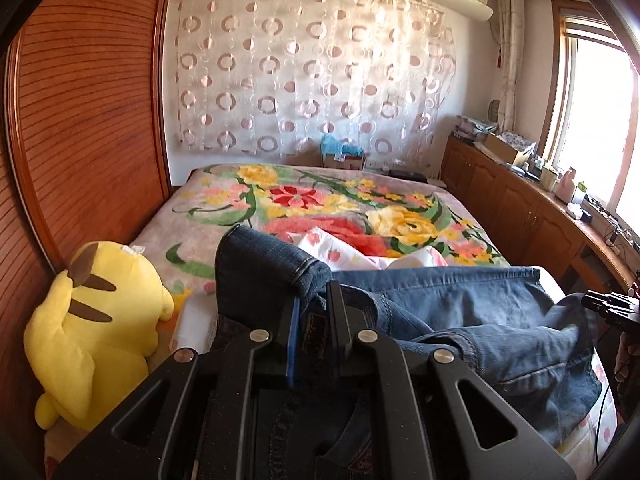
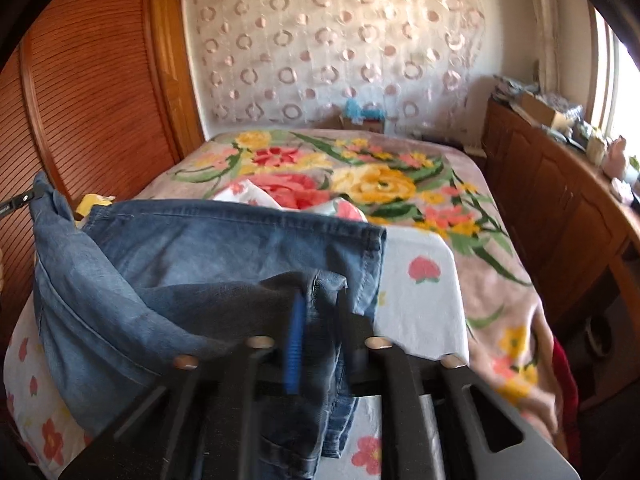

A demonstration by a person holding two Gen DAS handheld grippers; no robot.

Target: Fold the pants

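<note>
Blue denim pants (image 1: 460, 312) lie bunched across the near end of the bed. My left gripper (image 1: 314, 300) is shut on a hem corner of the pants, held raised above the bed. In the right wrist view the pants (image 2: 180, 256) sag between both grippers. My right gripper (image 2: 320, 300) is shut on another fold of the denim. The right gripper also shows at the far right of the left wrist view (image 1: 612, 306), and the left gripper's tip shows at the far left of the right wrist view (image 2: 16, 202).
A floral blanket (image 1: 320, 200) covers the bed, with a white flowered sheet (image 2: 420, 300) under the pants. A yellow plush toy (image 1: 96, 332) sits at the left by the wooden wardrobe (image 1: 88, 120). A wooden cabinet (image 1: 520, 208) with clutter runs along the right under the window.
</note>
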